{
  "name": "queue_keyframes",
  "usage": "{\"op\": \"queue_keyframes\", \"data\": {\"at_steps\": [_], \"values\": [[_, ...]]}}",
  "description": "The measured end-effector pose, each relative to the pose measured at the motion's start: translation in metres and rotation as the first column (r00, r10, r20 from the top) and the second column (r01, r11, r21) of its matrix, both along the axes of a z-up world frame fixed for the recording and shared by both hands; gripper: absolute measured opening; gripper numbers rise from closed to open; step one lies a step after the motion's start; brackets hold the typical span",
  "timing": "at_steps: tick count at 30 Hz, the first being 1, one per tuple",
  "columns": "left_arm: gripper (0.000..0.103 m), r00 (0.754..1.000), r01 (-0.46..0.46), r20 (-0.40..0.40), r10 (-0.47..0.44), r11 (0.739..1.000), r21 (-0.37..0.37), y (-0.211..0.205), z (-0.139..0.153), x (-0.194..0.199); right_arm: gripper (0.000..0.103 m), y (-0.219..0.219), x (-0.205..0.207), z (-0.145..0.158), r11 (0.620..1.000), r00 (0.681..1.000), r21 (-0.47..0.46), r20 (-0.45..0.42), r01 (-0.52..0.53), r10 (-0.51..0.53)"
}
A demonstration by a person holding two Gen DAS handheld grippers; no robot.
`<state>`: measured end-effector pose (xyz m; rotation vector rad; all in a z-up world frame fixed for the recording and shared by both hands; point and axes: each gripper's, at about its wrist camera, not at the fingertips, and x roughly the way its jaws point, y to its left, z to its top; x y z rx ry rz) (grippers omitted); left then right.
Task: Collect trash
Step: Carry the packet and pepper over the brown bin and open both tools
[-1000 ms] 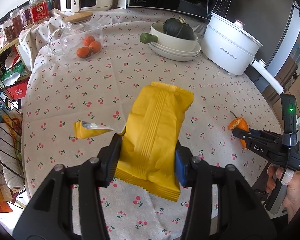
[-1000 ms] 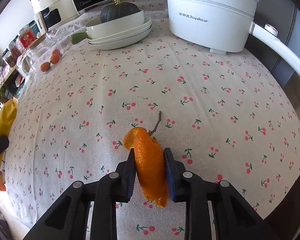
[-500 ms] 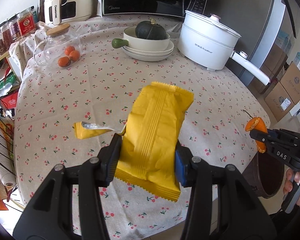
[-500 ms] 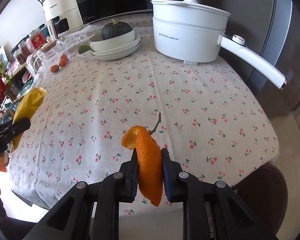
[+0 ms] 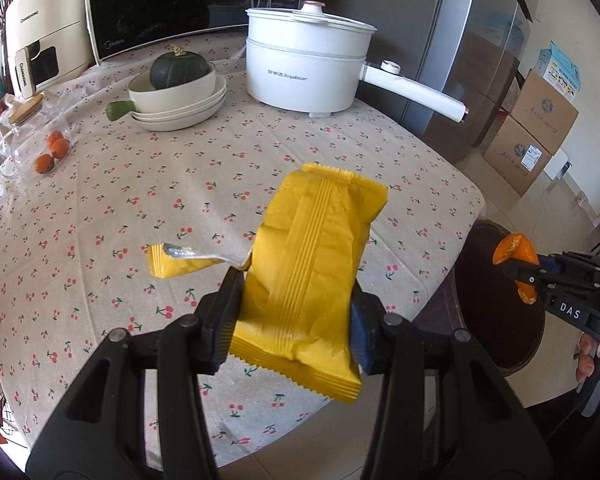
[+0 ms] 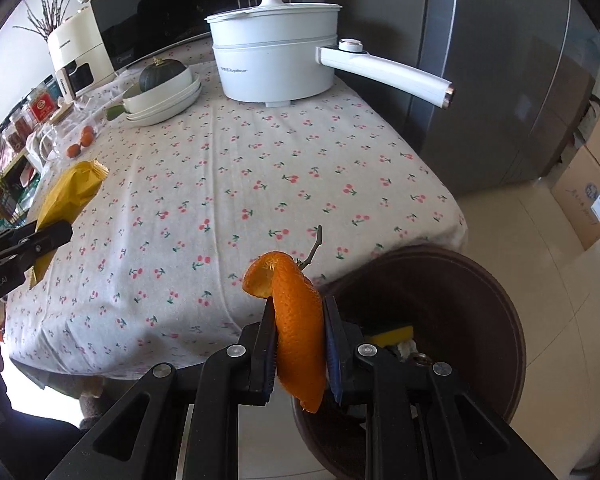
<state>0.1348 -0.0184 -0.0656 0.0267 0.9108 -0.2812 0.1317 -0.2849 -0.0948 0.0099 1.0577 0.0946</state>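
My left gripper point(image 5: 296, 320) is shut on a yellow snack wrapper point(image 5: 312, 256), held above the table's front edge; its torn strip point(image 5: 180, 260) hangs to the left. The wrapper also shows in the right wrist view point(image 6: 66, 200). My right gripper point(image 6: 300, 340) is shut on an orange peel point(image 6: 296, 312) with a small twig, held over the rim of a dark brown round bin point(image 6: 480, 320) beside the table. The bin point(image 5: 496, 300) and the peel point(image 5: 516, 256) also show in the left wrist view. Some trash lies inside the bin.
The table point(image 6: 240, 168) has a cherry-print cloth. On it stand a white electric pot point(image 6: 276, 64) with a long handle, stacked bowls with a dark squash point(image 6: 162, 88), and a glass jar of small oranges point(image 5: 36, 140). Cardboard boxes point(image 5: 528, 132) sit on the floor right.
Both grippers have lifted and pulled back from the table toward its right edge. The right gripper with the peel now hangs over the brown bin. Both grips are unchanged.
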Motion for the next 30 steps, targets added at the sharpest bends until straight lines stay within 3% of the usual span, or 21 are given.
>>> {"op": "queue_keyframes", "data": {"at_steps": [9,21,23,26,30], "values": [[0.05,0.985,0.168,-0.036,-0.167,0.985,0.029,-0.078,-0.018,-0.007,0.021,-0.072,-0.031,-0.014,0.993,0.993,-0.014,-0.024,0.116,-0.116],[0.051,0.914,0.403,-0.062,-0.401,0.915,0.028,-0.176,-0.041,-0.026,0.022,-0.124,-0.057,-0.033,0.979,0.977,-0.023,-0.067,0.203,-0.204],[0.06,0.906,0.422,-0.057,-0.419,0.906,0.043,-0.186,-0.043,-0.027,0.022,-0.129,-0.059,-0.034,0.977,0.975,-0.023,-0.071,0.211,-0.213],[0.081,0.914,0.406,-0.05,-0.403,0.911,0.076,-0.191,-0.047,-0.027,0.022,-0.133,-0.06,-0.036,0.975,0.972,-0.021,-0.077,0.219,-0.22],[0.087,0.928,0.372,-0.055,-0.368,0.922,0.111,-0.188,-0.049,-0.025,0.022,-0.131,-0.059,-0.036,0.976,0.973,-0.021,-0.078,0.217,-0.218]]}}
